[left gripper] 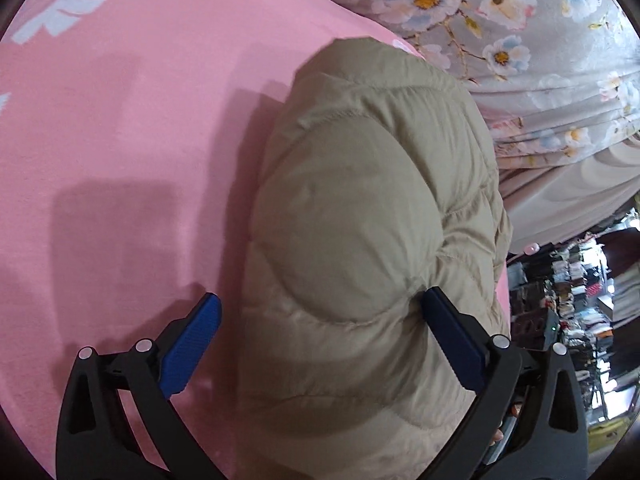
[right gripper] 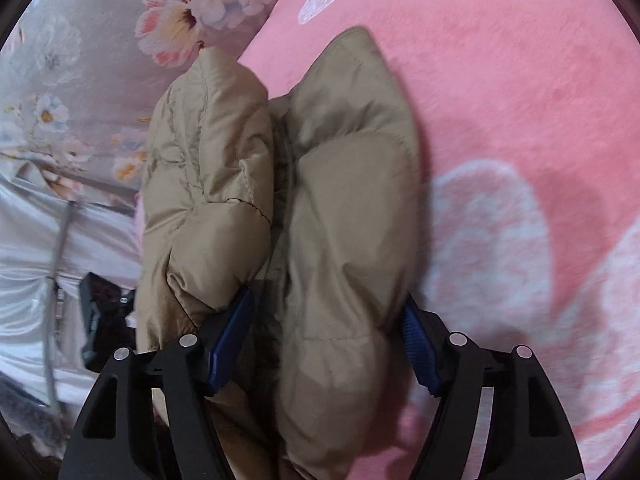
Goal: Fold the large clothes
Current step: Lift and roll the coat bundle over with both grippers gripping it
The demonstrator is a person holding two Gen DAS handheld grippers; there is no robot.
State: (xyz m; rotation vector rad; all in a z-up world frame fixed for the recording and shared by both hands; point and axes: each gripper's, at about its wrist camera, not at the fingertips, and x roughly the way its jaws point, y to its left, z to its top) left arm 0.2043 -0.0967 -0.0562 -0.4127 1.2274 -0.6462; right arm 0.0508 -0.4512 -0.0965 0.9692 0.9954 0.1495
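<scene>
On the pink fleece blanket with pale flower shapes [left gripper: 120, 152] lies a puffy beige quilted jacket [left gripper: 360, 220], bunched into rounded, padded bulges rather than flat. From the left wrist view, the left gripper [left gripper: 320, 308] stands spread wide around one fat lobe of the jacket — its right blue pad [left gripper: 448, 328] presses into the fabric where the quilting puckers, while the left blue pad [left gripper: 192, 344] stands apart from the cloth over the blanket. From the right wrist view, the right gripper [right gripper: 328, 336] is also spread, with a thick fold of the same jacket [right gripper: 340, 220] bulging between its two blue pads [right gripper: 232, 332]; both touch the fabric, though I cannot tell whether it is truly clamped. A second lobe of jacket rises just left of that fold. Beyond the blanket's edge hangs a grey floral-print cloth [left gripper: 520, 20], and a cluttered shelf area [left gripper: 572, 300] shows at far right.
</scene>
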